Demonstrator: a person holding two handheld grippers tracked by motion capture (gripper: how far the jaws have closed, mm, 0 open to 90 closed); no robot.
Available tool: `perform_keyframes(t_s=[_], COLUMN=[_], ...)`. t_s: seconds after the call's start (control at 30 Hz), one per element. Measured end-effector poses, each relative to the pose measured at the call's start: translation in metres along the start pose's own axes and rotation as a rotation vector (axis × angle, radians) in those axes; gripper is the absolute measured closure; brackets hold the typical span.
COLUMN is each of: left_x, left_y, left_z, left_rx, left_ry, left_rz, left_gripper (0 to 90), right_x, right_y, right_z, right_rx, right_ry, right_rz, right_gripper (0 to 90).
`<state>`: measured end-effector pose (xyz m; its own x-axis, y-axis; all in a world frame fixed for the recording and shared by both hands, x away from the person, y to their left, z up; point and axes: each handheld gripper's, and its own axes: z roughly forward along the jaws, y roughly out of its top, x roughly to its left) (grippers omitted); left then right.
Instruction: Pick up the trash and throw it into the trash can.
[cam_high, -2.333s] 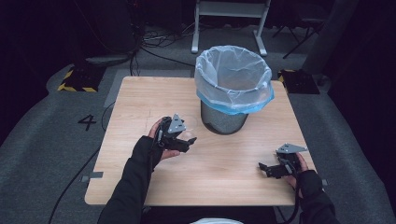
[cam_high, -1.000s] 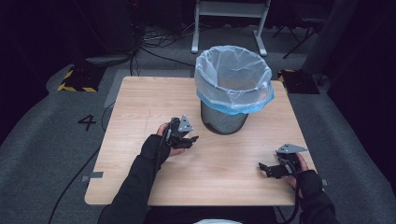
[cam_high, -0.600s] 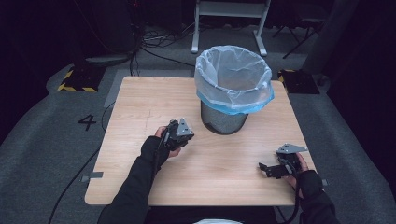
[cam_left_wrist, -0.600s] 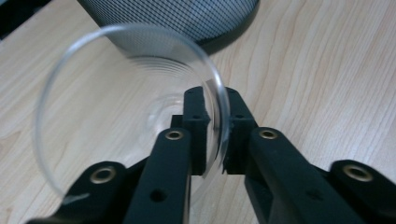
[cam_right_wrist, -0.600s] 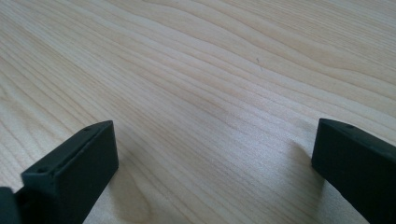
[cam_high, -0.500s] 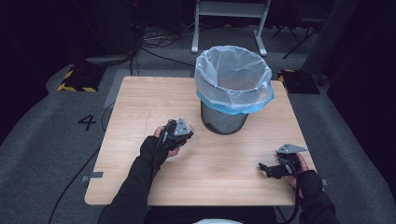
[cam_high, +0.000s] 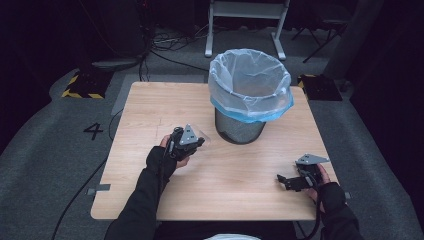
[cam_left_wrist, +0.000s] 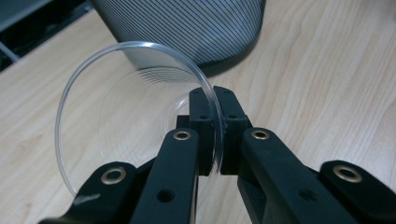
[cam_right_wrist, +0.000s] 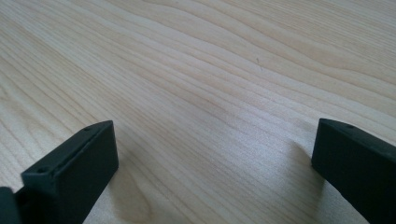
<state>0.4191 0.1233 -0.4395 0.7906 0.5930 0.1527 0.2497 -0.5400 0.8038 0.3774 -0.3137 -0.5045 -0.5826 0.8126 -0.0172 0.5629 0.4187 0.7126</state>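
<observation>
Left gripper view brings out what the high view barely hints at: the left tool (cam_left_wrist: 215, 140) is clamped on the rim of a clear plastic cup (cam_left_wrist: 135, 116), its jaws having just closed onto the wall. The cup lies on its side just in front of the mesh wastebasket (cam_left_wrist: 187, 28), its mouth towards the camera and its long axis running towards the wastebasket. High view places the right tool (cam_high: 286, 181) well apart from the wastebasket (cam_high: 240, 127), near the bench (cam_high: 150, 105) edge; right gripper view shows its jaws apart over bare wood.
</observation>
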Motion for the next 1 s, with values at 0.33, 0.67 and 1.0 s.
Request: perform_keyframes(t_s=[0.33, 0.67, 1.0], left_x=[0.012, 0.022, 0.029], left_y=[0.006, 0.027, 0.053], left_z=[-0.025, -0.051, -0.067], left_rx=[-0.116, -0.193, -0.22], left_ry=[0.011, 0.051, 0.083], left_rz=[-0.052, -0.057, -0.033], left_gripper=[87.3, 87.3, 87.3], right_x=[0.0, 0.0, 0.0], right_y=[0.0, 0.0, 0.0], right_z=[0.0, 0.0, 0.0], right_rx=[0.0, 0.0, -0.002], right_ry=[0.0, 0.0, -0.001], right_rz=[0.0, 0.0, -0.001], right_gripper=[0.4, 0.4, 0.4])
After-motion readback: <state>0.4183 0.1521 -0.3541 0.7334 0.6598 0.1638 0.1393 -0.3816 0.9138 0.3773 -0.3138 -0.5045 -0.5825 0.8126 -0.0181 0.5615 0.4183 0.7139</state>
